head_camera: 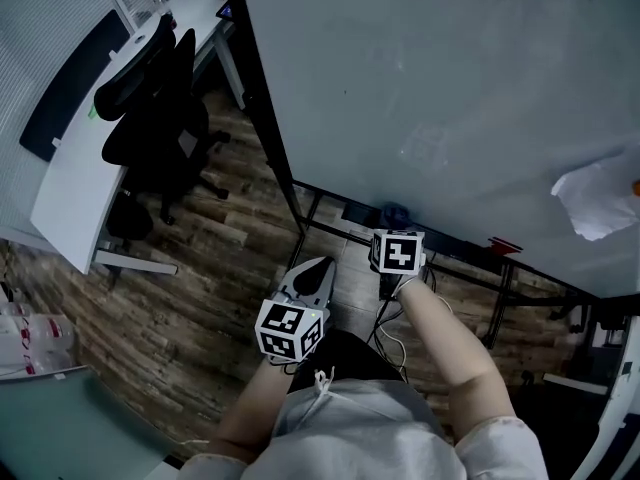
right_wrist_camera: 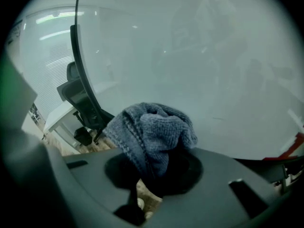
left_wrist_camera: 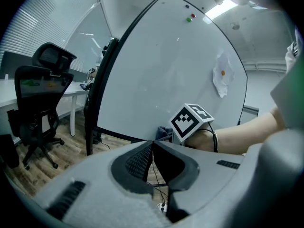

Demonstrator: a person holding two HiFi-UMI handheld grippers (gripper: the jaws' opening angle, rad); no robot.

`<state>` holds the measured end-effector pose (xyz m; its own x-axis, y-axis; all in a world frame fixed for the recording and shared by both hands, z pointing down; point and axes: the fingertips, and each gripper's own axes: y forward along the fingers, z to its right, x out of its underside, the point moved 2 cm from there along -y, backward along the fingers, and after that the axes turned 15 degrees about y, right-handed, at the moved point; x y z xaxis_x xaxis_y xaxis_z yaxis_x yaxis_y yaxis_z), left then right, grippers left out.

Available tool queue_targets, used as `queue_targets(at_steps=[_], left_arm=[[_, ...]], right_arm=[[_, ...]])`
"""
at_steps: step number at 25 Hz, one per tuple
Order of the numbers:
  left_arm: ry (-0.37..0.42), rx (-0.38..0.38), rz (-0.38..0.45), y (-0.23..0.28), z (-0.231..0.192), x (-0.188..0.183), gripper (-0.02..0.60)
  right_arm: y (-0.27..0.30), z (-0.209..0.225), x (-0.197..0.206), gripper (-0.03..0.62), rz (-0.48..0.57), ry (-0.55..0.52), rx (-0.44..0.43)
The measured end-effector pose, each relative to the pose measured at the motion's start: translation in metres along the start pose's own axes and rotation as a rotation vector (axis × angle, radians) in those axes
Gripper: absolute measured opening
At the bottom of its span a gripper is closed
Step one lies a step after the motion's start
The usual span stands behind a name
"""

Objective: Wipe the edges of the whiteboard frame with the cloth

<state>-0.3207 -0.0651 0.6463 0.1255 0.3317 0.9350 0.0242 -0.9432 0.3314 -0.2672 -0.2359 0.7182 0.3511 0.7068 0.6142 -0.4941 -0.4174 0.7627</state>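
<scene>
The whiteboard fills most of the head view, its pale face bare except for a crumpled white paper stuck near its right side. Its dark frame runs down the left edge and along the bottom. A wood-plank floor lies below, with a white worktop at the far left and a black office chair beside it. The left tool hangs back from the board, its jaws closed tip to tip with nothing between them. The right tool is clamped on a bunched grey-blue cloth, which sits at the lower edge of the whiteboard, just above the bottom frame rail.
</scene>
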Motion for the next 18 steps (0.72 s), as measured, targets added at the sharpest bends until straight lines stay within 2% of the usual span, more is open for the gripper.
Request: queue_targets(at_steps=[5, 10, 14, 18], left_arm=[[0.035, 0.004, 0.015, -0.002, -0.032, -0.015, 0.02], [0.082, -0.001, 0.043, 0.002, -0.062, -0.029, 0.02], [0.075, -0.009, 0.043, -0.002, -0.078, -0.027, 0.02], [0.068, -0.004, 0.016, -0.008, -0.092, -0.02, 0.02]], right_arm=[[0.006, -0.017, -0.004, 0.077, 0.003, -0.005, 0.04], [0.017, -0.048, -0.006, 0.077, 0.002, -0.011, -0.008], [0.023, -0.06, -0.008, 0.077, -0.002, 0.017, 0.016], [0.033, -0.083, -0.009, 0.077, 0.0, 0.056, -0.028]])
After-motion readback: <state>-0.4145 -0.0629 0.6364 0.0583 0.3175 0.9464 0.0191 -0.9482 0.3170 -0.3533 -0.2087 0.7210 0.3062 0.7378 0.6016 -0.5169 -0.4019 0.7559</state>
